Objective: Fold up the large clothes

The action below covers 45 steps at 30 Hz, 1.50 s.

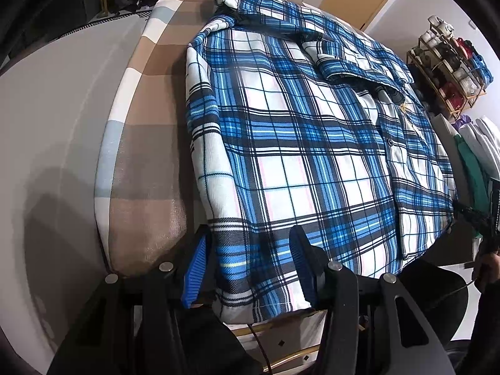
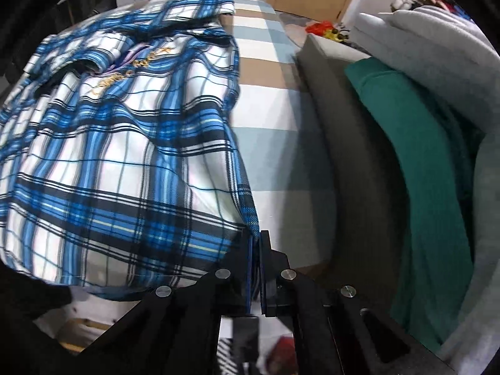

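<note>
A blue, white and black plaid shirt (image 1: pixel 297 140) lies spread on a table under a beige, white and pale-blue checked cloth (image 1: pixel 150 125), collar at the far end. My left gripper (image 1: pixel 250 234) sits at the shirt's near-left hem corner. Bunched fabric fills the gap between its blue pads (image 1: pixel 195 268), and it is shut on that fabric. In the right wrist view the shirt (image 2: pixel 125 156) bulges upward, with gold lettering near the collar. My right gripper (image 2: pixel 257 237) is shut on the shirt's near-right hem edge, which runs in between the pressed pads.
The checked tablecloth (image 2: pixel 272 93) shows to the right of the shirt. Beside the table stands a grey bin (image 2: pixel 325 125) with a folded green garment (image 2: pixel 422 172) and pale grey folded cloth (image 2: pixel 437 47). A shelf rack of small items (image 1: pixel 447 62) stands at the far right. Grey floor (image 1: pixel 47 125) lies left.
</note>
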Tool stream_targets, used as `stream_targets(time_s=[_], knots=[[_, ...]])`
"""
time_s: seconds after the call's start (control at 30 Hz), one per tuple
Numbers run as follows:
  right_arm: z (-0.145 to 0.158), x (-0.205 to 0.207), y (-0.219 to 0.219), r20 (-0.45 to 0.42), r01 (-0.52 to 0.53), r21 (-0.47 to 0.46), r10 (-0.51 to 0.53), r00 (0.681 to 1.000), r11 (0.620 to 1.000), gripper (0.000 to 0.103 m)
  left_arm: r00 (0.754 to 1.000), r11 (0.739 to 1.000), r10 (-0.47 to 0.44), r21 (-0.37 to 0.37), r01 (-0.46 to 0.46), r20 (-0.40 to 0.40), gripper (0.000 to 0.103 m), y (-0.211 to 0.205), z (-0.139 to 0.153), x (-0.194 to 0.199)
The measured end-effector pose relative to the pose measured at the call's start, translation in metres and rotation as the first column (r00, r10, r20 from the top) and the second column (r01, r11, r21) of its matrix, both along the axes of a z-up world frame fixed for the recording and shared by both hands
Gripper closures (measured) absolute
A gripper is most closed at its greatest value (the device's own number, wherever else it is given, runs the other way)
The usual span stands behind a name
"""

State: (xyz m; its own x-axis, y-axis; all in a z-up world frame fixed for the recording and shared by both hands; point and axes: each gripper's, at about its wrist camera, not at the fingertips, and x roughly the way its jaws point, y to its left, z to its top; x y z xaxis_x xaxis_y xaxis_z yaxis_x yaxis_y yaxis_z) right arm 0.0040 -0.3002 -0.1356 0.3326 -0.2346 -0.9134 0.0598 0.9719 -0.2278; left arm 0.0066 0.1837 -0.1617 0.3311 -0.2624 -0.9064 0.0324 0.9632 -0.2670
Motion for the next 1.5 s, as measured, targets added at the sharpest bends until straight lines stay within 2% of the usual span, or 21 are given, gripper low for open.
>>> stream_targets(time_s=[0.1, 0.2, 0.27, 0.37, 0.4, 0.43, 0.5, 0.6, 0.63, 0.73, 0.77, 0.8, 0.83, 0.87, 0.93, 1.0, 1.13, 1.23, 1.3, 1.43, 1.5], knots=[[0.002, 0.0, 0.003, 0.005, 0.006, -0.069, -0.006, 1.0, 0.998, 0.095, 1.0, 1.0, 0.001, 0.0, -0.001, 0.0, 0.058, 0.0, 0.0, 0.0], [0.007, 0.001, 0.005, 0.024, 0.004, -0.077, -0.003, 1.0, 0.997, 0.092, 1.0, 1.0, -0.002, 0.004, 0.002, 0.0, 0.058, 0.0, 0.0, 0.0], [0.013, -0.001, 0.006, 0.031, 0.01, -0.074, -0.008, 0.999, 0.997, 0.087, 1.0, 1.0, 0.0, 0.001, 0.0, 0.0, 0.058, 0.001, 0.0, 0.0], [0.032, -0.007, 0.015, 0.092, -0.005, -0.065, 0.011, 0.996, 0.998, 0.074, 1.0, 1.0, -0.001, 0.004, 0.001, 0.001, 0.058, 0.0, 0.0, 0.0], [0.04, -0.011, 0.018, 0.118, -0.016, -0.059, 0.023, 0.993, 0.998, 0.061, 1.0, 1.0, -0.001, 0.005, 0.001, 0.001, 0.058, 0.0, 0.0, 0.0], [0.049, -0.014, 0.023, 0.15, -0.028, -0.058, 0.036, 0.988, 0.998, 0.041, 1.0, 1.0, -0.001, 0.006, 0.001, 0.001, 0.058, 0.0, 0.0, 0.0], [0.058, -0.014, 0.028, 0.181, -0.051, -0.016, 0.053, 0.982, 0.999, 0.026, 1.0, 1.0, -0.001, 0.006, 0.001, 0.001, 0.058, 0.0, 0.0, 0.0], [0.052, -0.012, 0.026, 0.142, -0.06, 0.107, 0.044, 0.989, 0.993, 0.026, 1.0, 1.0, -0.002, 0.007, 0.002, 0.001, 0.058, 0.0, 0.0, 0.0], [0.044, -0.01, 0.024, 0.108, -0.06, 0.148, 0.044, 0.993, 0.987, 0.026, 1.0, 1.0, -0.001, 0.008, 0.001, 0.001, 0.058, -0.001, 0.0, 0.0], [0.012, -0.001, 0.015, 0.017, -0.021, 0.198, 0.018, 1.0, 0.98, 0.028, 1.0, 1.0, -0.002, 0.012, 0.002, 0.001, 0.058, -0.001, 0.0, -0.001], [0.007, -0.001, 0.012, 0.009, -0.011, 0.227, 0.009, 1.0, 0.974, 0.029, 1.0, 1.0, -0.003, 0.013, 0.003, 0.002, 0.058, -0.001, 0.0, -0.001], [0.001, -0.002, 0.007, -0.001, 0.005, 0.279, -0.005, 1.0, 0.96, 0.036, 1.0, 1.0, -0.004, 0.013, 0.004, 0.002, 0.058, -0.001, 0.0, -0.001], [-0.004, -0.003, 0.004, -0.018, 0.017, 0.314, -0.012, 1.0, 0.949, 0.05, 1.0, 1.0, -0.003, 0.011, 0.003, 0.001, 0.058, -0.001, 0.0, -0.001], [-0.006, -0.005, 0.005, -0.013, 0.019, 0.314, -0.015, 1.0, 0.949, 0.051, 1.0, 1.0, -0.002, 0.008, 0.002, 0.001, 0.058, 0.0, 0.0, -0.001], [-0.006, -0.011, 0.013, -0.022, -0.029, 0.324, 0.038, 0.999, 0.945, 0.086, 1.0, 1.0, -0.001, 0.01, 0.001, 0.001, 0.058, -0.001, 0.0, -0.001], [-0.002, -0.018, 0.023, -0.015, -0.075, 0.279, 0.083, 0.996, 0.957, 0.094, 1.0, 1.0, -0.001, 0.016, 0.001, 0.001, 0.058, -0.002, 0.0, 0.0], [0.004, -0.026, 0.037, 0.004, -0.134, 0.213, 0.136, 0.991, 0.968, 0.099, 1.0, 1.0, -0.001, 0.016, 0.001, 0.001, 0.058, -0.002, 0.0, 0.0], [0.007, -0.029, 0.041, 0.01, -0.166, 0.087, 0.165, 0.986, 0.982, 0.101, 1.0, 1.0, -0.001, 0.011, 0.001, 0.001, 0.058, -0.002, 0.0, 0.0], [0.004, -0.027, 0.033, -0.004, -0.138, 0.044, 0.139, 0.99, 0.989, 0.101, 1.0, 1.0, -0.002, 0.014, 0.002, 0.001, 0.058, -0.002, 0.0, 0.0], [-0.003, -0.028, 0.01, -0.04, -0.097, 0.078, 0.1, 0.994, 0.992, 0.101, 1.0, 1.0, -0.003, 0.017, 0.003, 0.001, 0.058, -0.003, 0.0, -0.001], [-0.002, -0.033, 0.009, -0.036, -0.109, 0.055, 0.111, 0.993, 0.993, 0.1, 1.0, 1.0, 0.0, 0.013, 0.0, 0.001, 0.058, -0.002, 0.0, 0.0]])
